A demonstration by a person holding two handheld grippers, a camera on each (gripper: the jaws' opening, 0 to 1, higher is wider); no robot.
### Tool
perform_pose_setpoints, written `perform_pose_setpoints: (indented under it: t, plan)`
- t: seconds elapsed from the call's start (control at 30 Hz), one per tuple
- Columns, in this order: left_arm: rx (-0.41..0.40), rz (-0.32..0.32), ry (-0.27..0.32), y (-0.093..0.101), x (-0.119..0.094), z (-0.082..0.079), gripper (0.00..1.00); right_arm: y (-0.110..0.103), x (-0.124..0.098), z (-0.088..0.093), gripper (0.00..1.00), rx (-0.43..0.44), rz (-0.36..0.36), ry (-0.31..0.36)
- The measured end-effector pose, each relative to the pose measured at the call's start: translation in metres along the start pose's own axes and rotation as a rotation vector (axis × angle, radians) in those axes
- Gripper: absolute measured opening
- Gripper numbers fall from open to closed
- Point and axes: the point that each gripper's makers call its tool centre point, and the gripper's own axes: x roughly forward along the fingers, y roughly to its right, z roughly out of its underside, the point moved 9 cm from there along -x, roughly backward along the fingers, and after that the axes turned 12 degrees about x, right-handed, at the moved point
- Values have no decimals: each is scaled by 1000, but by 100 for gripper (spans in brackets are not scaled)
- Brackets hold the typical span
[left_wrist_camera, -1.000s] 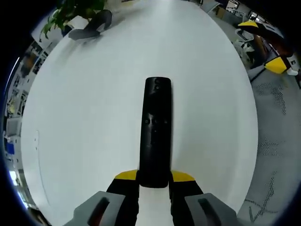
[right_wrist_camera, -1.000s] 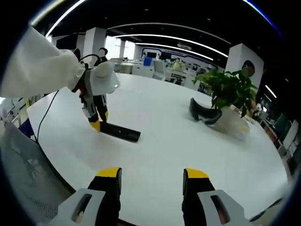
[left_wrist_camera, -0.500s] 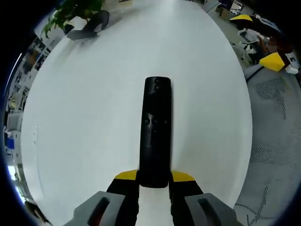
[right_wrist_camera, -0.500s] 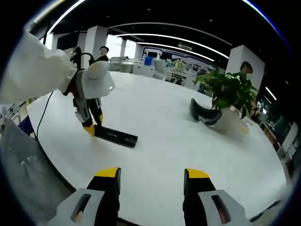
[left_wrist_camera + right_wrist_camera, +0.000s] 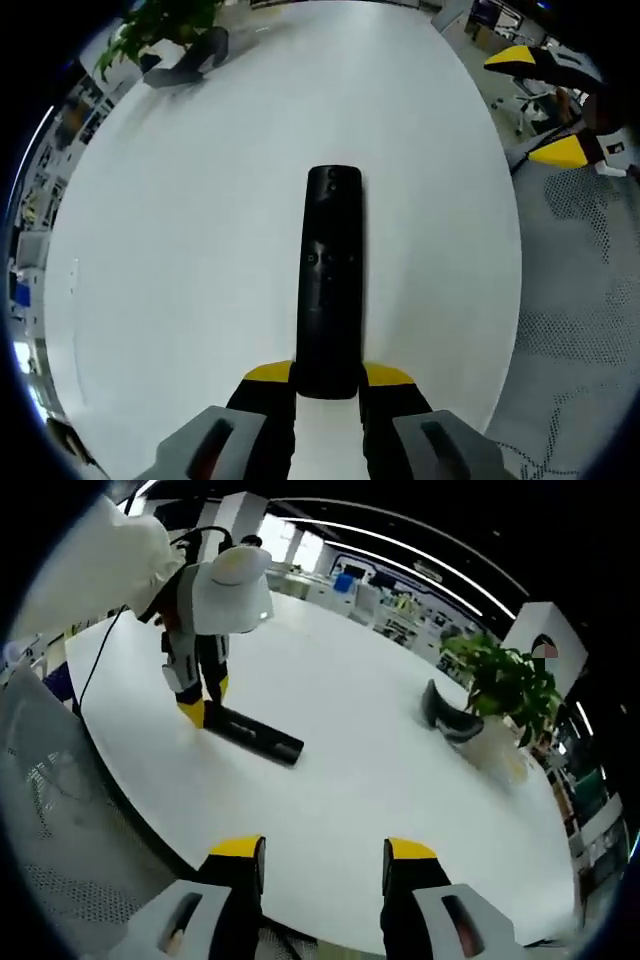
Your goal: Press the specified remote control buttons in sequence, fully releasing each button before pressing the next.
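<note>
The remote control lies flat on the white surface, its near end clamped between the yellow-tipped jaws of the left hand-held gripper. It is judged to be a light, rigid bar of smooth plastic, likely to slide if pushed sideways, so it is best held by its narrow sides at the near end, with the buttons left free. The right hand-held gripper is seen with jaws apart, holding nothing, well apart from the remote control.

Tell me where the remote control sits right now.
The remote control lies on the white table, its near end clamped in the left gripper; the right gripper view shows it left of centre.
</note>
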Motion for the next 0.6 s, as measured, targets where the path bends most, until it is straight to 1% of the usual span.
perform_pose_setpoints:
  t: [0.1,0.2,0.4,0.47,0.53,0.57,0.6]
  plan:
    - [-5,-1,0,3,0,1,23,-3,-3,4,43,8,3,-4]
    - [-11,-3,11,8,-1,2,23,-8,-7,6,42,-4,0,1]
    - [-9,-5,27,23,-2,4,23,-11,-11,8,41,3,-11,8]
    - [-15,-7,29,29,-2,4,23,-11,-12,8,41,5,-13,18]
    - [-16,-8,24,39,-2,4,23,-12,-12,8,41,6,-14,20]
    - [8,-7,27,45,-2,5,23,-12,-12,7,41,8,-15,21]
    - [9,-7,25,49,-3,5,23,-12,-12,7,41,9,-16,20]
